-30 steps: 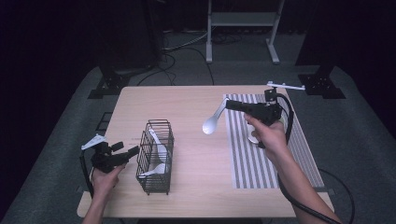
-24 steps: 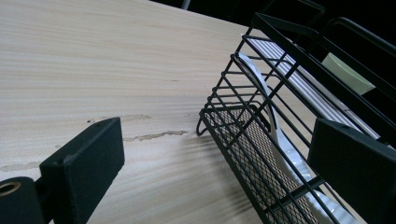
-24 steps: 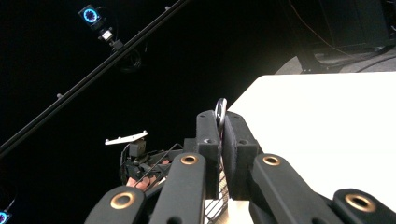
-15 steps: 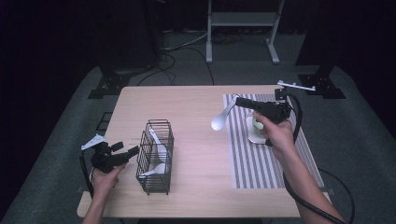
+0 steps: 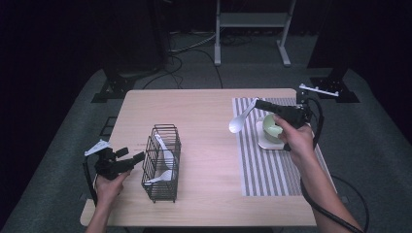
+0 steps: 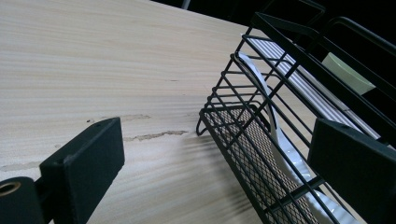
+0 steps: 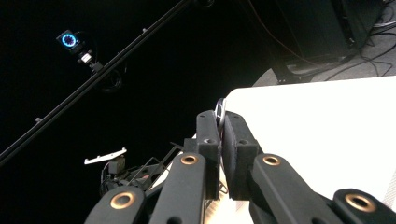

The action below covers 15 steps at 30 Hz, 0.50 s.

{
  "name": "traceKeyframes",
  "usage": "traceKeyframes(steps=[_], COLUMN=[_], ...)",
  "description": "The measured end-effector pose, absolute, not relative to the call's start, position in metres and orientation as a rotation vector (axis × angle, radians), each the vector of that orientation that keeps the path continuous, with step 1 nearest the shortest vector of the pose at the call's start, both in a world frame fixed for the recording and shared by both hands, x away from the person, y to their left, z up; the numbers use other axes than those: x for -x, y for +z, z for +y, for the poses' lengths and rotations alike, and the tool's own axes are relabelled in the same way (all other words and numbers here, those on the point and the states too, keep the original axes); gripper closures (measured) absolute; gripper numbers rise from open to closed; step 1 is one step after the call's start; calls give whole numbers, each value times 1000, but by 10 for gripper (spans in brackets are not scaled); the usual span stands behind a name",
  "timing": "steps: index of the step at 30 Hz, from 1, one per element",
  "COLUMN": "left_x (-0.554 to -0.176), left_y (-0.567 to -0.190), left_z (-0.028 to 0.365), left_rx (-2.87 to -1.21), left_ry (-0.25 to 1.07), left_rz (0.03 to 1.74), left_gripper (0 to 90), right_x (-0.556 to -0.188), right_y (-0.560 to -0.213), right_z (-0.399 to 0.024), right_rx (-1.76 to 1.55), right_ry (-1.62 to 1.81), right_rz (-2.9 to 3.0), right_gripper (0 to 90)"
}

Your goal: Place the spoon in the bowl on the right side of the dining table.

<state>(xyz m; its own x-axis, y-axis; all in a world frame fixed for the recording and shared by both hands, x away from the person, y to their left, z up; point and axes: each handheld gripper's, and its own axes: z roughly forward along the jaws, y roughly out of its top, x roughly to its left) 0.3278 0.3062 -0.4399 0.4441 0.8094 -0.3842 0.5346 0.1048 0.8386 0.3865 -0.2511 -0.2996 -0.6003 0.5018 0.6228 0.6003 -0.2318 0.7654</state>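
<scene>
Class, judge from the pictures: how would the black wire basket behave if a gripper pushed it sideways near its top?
The wire basket is tall and narrow, so it might tip. Open wire suggests lightness, so it would probably slide easily on the smooth table. It looks stiff.
</scene>
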Motion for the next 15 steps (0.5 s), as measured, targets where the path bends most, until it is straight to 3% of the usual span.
traceKeyframes(steps=[15], left_x=[-328], left_y=[-440], left_z=[306], left_rx=[-1556], left_ry=[307], left_rz=[1218], left_gripper=[28], right_x=[-388], right_y=[-300], right_z=[-274], right_rx=[1447], right_ry=[-2002], right_rz=[-1876], right_gripper=[859])
